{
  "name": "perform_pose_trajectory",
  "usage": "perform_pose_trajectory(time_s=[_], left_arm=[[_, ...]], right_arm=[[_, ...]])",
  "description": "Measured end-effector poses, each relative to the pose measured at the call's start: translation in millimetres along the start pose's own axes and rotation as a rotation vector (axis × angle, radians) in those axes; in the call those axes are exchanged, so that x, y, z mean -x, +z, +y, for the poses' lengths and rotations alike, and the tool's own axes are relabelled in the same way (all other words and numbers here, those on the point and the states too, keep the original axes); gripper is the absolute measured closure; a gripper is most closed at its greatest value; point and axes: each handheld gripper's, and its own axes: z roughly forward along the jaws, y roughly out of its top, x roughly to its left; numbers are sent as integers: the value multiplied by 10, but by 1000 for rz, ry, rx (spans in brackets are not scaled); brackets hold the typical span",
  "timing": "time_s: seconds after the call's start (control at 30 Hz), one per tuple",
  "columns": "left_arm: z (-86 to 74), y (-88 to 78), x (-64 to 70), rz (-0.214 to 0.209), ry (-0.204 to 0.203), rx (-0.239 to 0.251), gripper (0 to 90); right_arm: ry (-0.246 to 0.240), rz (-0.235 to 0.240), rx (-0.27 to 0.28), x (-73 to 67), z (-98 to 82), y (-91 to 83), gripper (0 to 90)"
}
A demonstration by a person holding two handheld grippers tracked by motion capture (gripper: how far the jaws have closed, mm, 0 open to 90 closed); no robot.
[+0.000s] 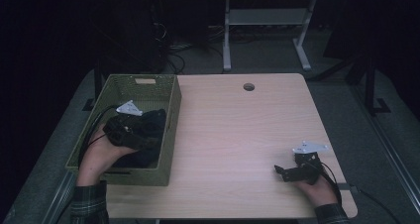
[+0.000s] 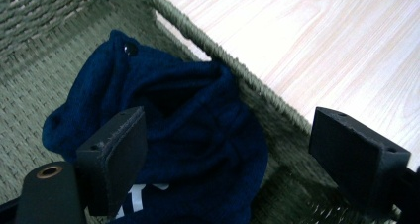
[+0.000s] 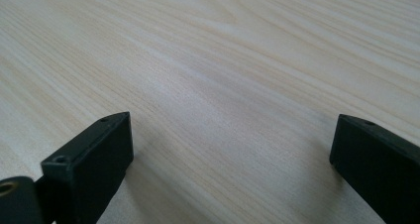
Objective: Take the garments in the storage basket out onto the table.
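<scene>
Dark blue cloth [image 2: 198,135] lies crumpled inside the green woven basket [image 1: 168,130], against the wall that faces the bare wood. The left gripper [image 1: 148,137] hangs over it with its jaws wide apart: in the left gripper view one jaw sits above the cloth and the other above the basket's rim, neither pressing on anything. White markings show on the cloth near the bottom of that view. The basket stands on the left side of the surface [image 1: 237,135]. The right gripper [image 1: 281,171] rests low over the bare wood near the right front corner, jaws also wide apart, holding nothing.
</scene>
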Motion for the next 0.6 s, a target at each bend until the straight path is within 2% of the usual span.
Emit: perform_pose_trajectory(time_s=[0.27, 0.6], left_arm=[[-56, 69, -29, -13, -6, -46, 148], [-110, 192, -55, -40, 9, -120, 147]], right_arm=[[0, 0, 0, 0, 0, 0, 27], [0, 0, 0, 0, 0, 0, 27]])
